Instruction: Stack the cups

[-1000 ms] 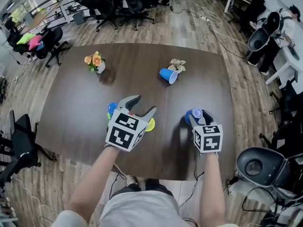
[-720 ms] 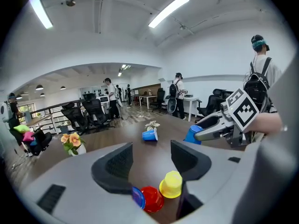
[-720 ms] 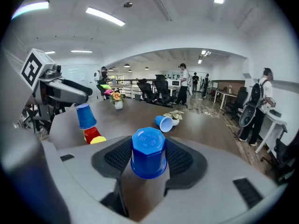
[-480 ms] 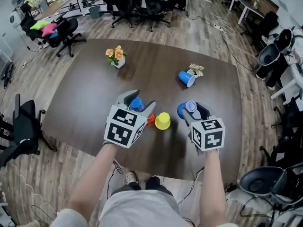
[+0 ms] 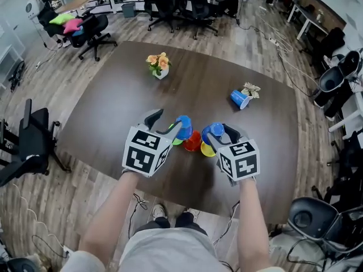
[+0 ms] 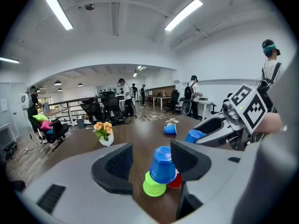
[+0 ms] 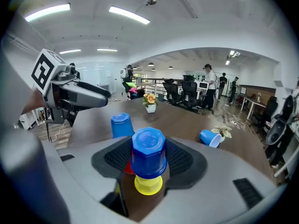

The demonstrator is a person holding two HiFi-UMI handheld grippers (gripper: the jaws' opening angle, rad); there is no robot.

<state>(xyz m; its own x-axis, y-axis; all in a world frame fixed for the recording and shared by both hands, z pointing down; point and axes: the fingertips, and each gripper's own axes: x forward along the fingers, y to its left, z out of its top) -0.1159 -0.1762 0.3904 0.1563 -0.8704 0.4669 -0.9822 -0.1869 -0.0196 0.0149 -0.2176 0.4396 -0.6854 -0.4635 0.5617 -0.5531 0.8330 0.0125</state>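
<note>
A blue cup [image 6: 162, 164] sits upside down, slightly tilted, over a green cup [image 6: 154, 188] on the dark table [image 5: 113, 112]. A red cup [image 5: 193, 142] stands beside them. My left gripper [image 5: 167, 122] is open and the stack lies just past its fingertips, untouched. My right gripper [image 7: 148, 158] is shut on a second upside-down blue cup [image 7: 148, 154], which hangs just above a yellow cup [image 7: 148, 185]. In the head view this held blue cup [image 5: 213, 131] overlaps the yellow cup [image 5: 206, 150]. A third blue cup [image 5: 239, 99] lies on its side at the far right.
A white pot of orange flowers [image 5: 159, 66] stands at the table's far left. A small dried plant [image 5: 250, 89] sits beside the fallen cup. Office chairs [image 5: 28, 146] ring the table, whose near edge [image 5: 187, 200] runs just ahead of my arms.
Both grippers have moved left over the table. The blue-on-green stack, once left of my left gripper, now lies at its right fingertip. The right gripper has carried its blue cup over the yellow cup.
</note>
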